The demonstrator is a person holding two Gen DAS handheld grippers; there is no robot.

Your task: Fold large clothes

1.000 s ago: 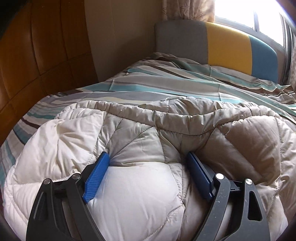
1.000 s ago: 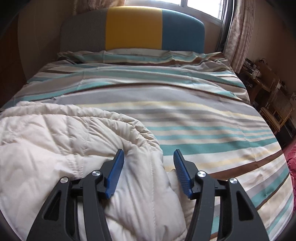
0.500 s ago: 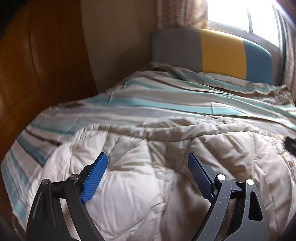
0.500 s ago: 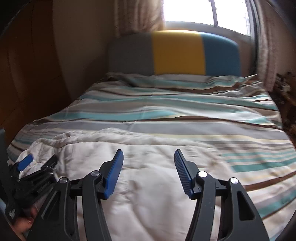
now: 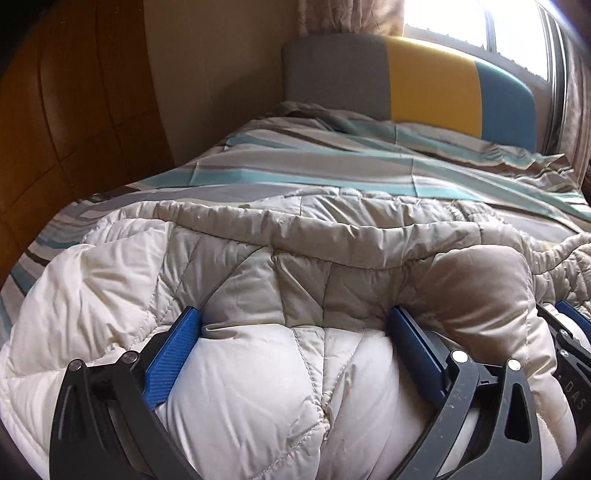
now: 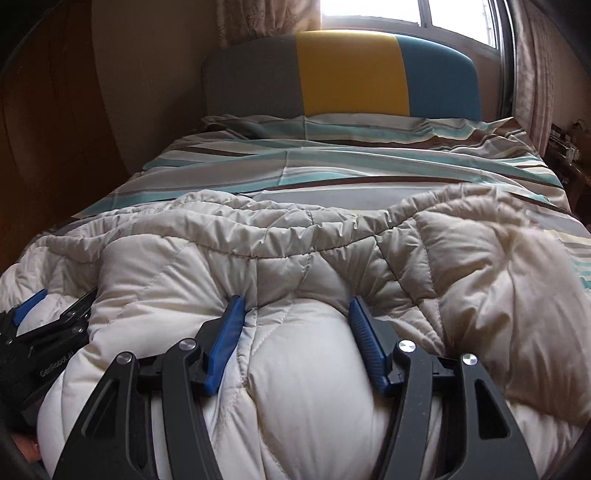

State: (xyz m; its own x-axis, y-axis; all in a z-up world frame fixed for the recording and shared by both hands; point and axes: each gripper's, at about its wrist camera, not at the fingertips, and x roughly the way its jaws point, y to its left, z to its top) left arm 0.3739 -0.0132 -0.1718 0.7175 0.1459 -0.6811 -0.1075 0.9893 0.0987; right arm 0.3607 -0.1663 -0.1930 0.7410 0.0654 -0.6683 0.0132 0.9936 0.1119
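1. The big cream-and-beige quilted padded garment (image 5: 110,288) lies on the near end of the bed. Its long axis runs left to right across the mattress, and its gathered, puckered hem is on the far side, toward the headboard. I can't tell which end is the collar.
2. I can read two bits of writing. Pale lettering "GenRobot.AI" (image 6: 55,365) is on the black body of the left tool in the right wrist view. The letters "DAS" (image 5: 578,395) are on the right tool at the edge of the left wrist view, and the rest is cut off.
3. The left hand-held gripper (image 5: 295,317) is spread very wide, and its jaws have just been opening. It is pushed down into the padding, so a fat white bulge of the garment swells up between the blue ribbed fingers (image 5: 173,350). It is released, not clamped.
4. The right hand-held gripper (image 6: 295,302) is about half open and also sunk into the garment. A rounded pillow of quilting sits between its blue fingers (image 6: 365,343), which touch the fabric on both sides, but I see no clenched hold.
5. The two tools sit side by side, close together on the near edge.
6. Beyond the garment is the teal, grey and brown striped bed cover (image 5: 332,173). Behind that come the grey, yellow and blue padded headboard (image 5: 424,85), a patterned curtain (image 5: 351,14) and a bright window (image 6: 443,14). Brown wooden panelling (image 5: 74,110) is on the left.
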